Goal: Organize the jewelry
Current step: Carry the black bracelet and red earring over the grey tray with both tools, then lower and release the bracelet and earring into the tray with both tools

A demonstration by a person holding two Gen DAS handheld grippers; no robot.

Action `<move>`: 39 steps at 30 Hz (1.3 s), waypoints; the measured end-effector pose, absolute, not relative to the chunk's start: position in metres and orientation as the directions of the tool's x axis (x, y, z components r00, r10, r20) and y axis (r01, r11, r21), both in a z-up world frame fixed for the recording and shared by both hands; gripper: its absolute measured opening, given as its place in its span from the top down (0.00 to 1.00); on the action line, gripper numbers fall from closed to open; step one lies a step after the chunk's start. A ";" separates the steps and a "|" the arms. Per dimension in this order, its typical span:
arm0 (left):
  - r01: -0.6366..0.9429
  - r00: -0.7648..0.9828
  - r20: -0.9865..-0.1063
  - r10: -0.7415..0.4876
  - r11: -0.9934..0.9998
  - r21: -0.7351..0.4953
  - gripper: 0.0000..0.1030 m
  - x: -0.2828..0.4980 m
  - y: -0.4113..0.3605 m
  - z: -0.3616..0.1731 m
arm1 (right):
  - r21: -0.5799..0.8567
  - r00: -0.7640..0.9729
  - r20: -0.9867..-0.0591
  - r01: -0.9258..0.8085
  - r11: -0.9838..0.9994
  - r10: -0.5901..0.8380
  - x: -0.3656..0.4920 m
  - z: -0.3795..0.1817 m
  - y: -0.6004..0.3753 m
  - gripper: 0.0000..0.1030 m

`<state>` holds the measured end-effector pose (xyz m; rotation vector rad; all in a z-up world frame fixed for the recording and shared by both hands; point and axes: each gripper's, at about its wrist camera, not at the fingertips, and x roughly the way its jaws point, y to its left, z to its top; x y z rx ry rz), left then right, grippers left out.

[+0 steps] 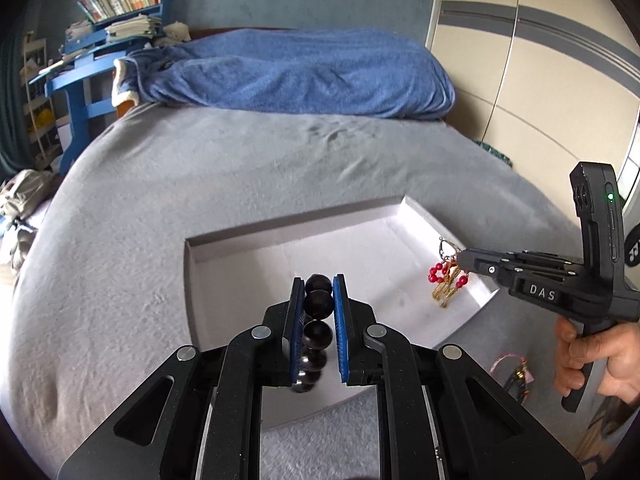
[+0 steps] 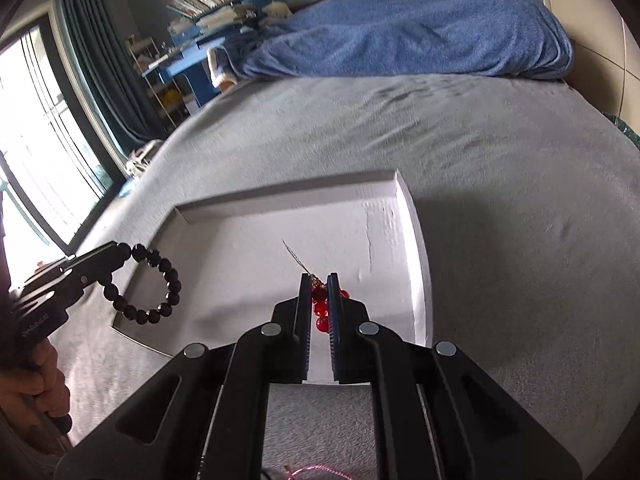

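Carrying both pieces over the white tray (image 2: pixel 416 236) on the bed (image 1: pixel 200 184), the left tool (image 1: pixel 319 286) pinches the black bead bracelet (image 2: pixel 156 284) and the right tool (image 2: pixel 320 280) the red-bead ornament (image 1: pixel 446 280). Neither is set down; a pink trinket (image 1: pixel 516 376) still lies outside.

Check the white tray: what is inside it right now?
Nothing rests on the visible floor of the white tray. The black bead bracelet and red bead piece hang above it; both grippers hide part of it.
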<state>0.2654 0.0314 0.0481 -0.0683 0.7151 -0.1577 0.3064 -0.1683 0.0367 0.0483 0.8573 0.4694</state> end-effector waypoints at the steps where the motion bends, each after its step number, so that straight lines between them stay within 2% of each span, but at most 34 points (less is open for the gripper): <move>1: 0.121 0.738 -0.654 -0.166 0.986 -0.113 0.85 0.268 0.030 0.044 | 0.209 0.555 -0.727 -0.382 0.900 0.404 0.307 0.031 -0.166 0.93; 10: 0.105 0.685 -0.718 -0.124 0.992 -0.071 0.83 0.279 0.026 0.015 | 0.138 0.545 -0.766 -0.379 0.915 0.341 0.306 0.006 -0.159 0.93; 13: 0.091 0.687 -0.719 -0.106 0.994 -0.060 0.66 0.276 0.027 0.013 | 0.123 0.550 -0.765 -0.385 0.915 0.335 0.302 0.004 -0.157 0.91; 15: 0.084 0.692 -0.715 -0.095 0.995 -0.052 0.60 0.273 0.028 0.013 | 0.118 0.554 -0.763 -0.387 0.915 0.333 0.301 0.005 -0.157 0.87; 17: 0.077 0.699 -0.710 -0.087 0.996 -0.046 0.48 0.269 0.031 0.014 | 0.125 0.561 -0.754 -0.390 0.912 0.343 0.297 0.007 -0.158 0.72; 18: 0.077 0.705 -0.703 -0.087 0.996 -0.046 0.45 0.265 0.032 0.015 | 0.129 0.566 -0.747 -0.391 0.911 0.349 0.294 0.008 -0.158 0.69; 20: 0.075 0.718 -0.691 -0.079 0.997 -0.036 0.25 0.259 0.034 0.018 | 0.130 0.576 -0.734 -0.400 0.907 0.359 0.287 0.012 -0.158 0.60; 24: 0.081 0.738 -0.670 -0.081 0.996 -0.031 0.23 0.248 0.036 0.025 | 0.115 0.598 -0.713 -0.417 0.902 0.367 0.270 0.019 -0.157 0.50; 26: 0.067 0.750 -0.657 -0.069 0.997 -0.029 0.15 0.241 0.038 0.028 | 0.110 0.609 -0.703 -0.416 0.902 0.367 0.262 0.023 -0.160 0.46; 29: 0.052 0.762 -0.644 -0.071 0.997 -0.048 0.12 0.229 0.041 0.030 | 0.120 0.621 -0.691 -0.407 0.906 0.370 0.250 0.027 -0.165 0.40; 39: 0.031 0.774 -0.627 -0.088 0.994 -0.101 0.11 0.184 0.047 0.032 | 0.155 0.641 -0.665 -0.383 0.911 0.382 0.203 0.034 -0.180 0.32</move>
